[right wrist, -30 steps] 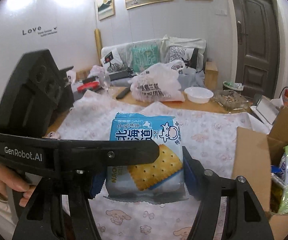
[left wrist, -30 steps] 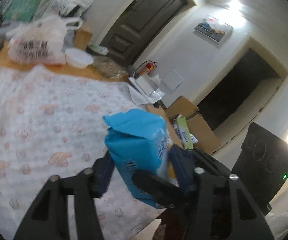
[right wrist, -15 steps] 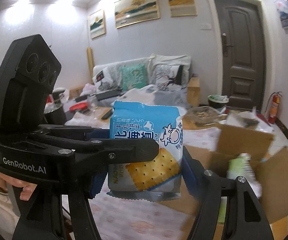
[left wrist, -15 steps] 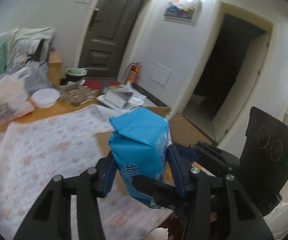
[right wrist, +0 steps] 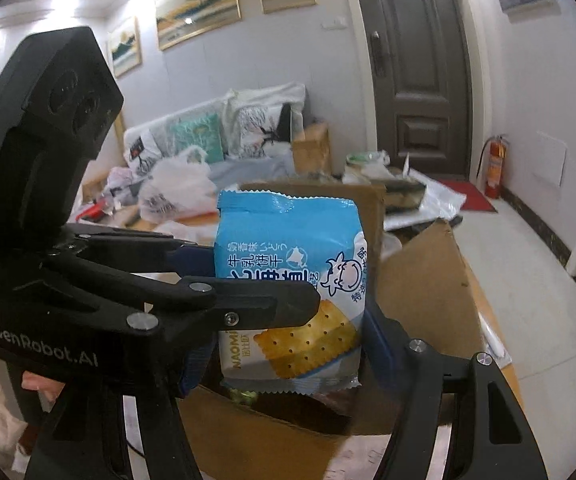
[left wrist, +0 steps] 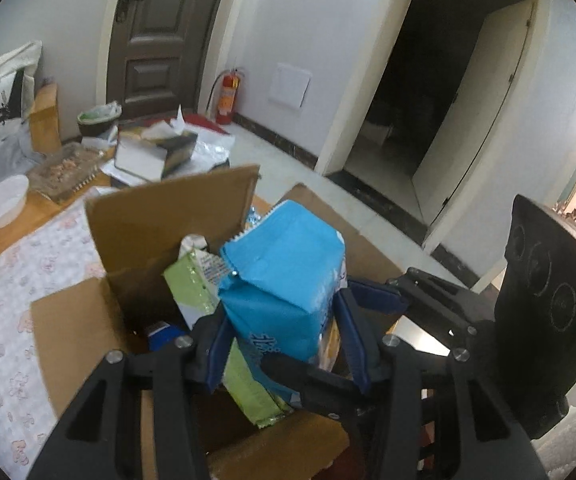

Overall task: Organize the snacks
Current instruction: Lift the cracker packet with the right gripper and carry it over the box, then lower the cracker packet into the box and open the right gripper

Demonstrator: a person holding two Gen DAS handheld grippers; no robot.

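A blue cracker pack [left wrist: 283, 276] [right wrist: 288, 280] hangs upright over an open cardboard box [left wrist: 167, 220] [right wrist: 420, 280]. Both grippers grip it together. My left gripper [left wrist: 283, 332] is shut on its two narrow sides. My right gripper [right wrist: 288, 344] is shut on it crosswise. One of its fingers [left wrist: 372, 292] shows in the left wrist view. In the right wrist view a left finger [right wrist: 247, 304] crosses the pack's printed face. Inside the box lie a green packet [left wrist: 195, 280] and other snacks, partly hidden by the pack.
The box stands at the end of a table with a pink-patterned cloth [left wrist: 3, 312]. Beyond it are a tissue box [left wrist: 155, 152], a white bowl [left wrist: 3, 200], a plastic bag [right wrist: 175, 192] and a sofa [right wrist: 223, 136]. A hand [right wrist: 35, 384] holds the left gripper.
Both grippers have carried the pack sideways from over the patterned cloth to above the open box. The left gripper has rolled. Both grips are unchanged.
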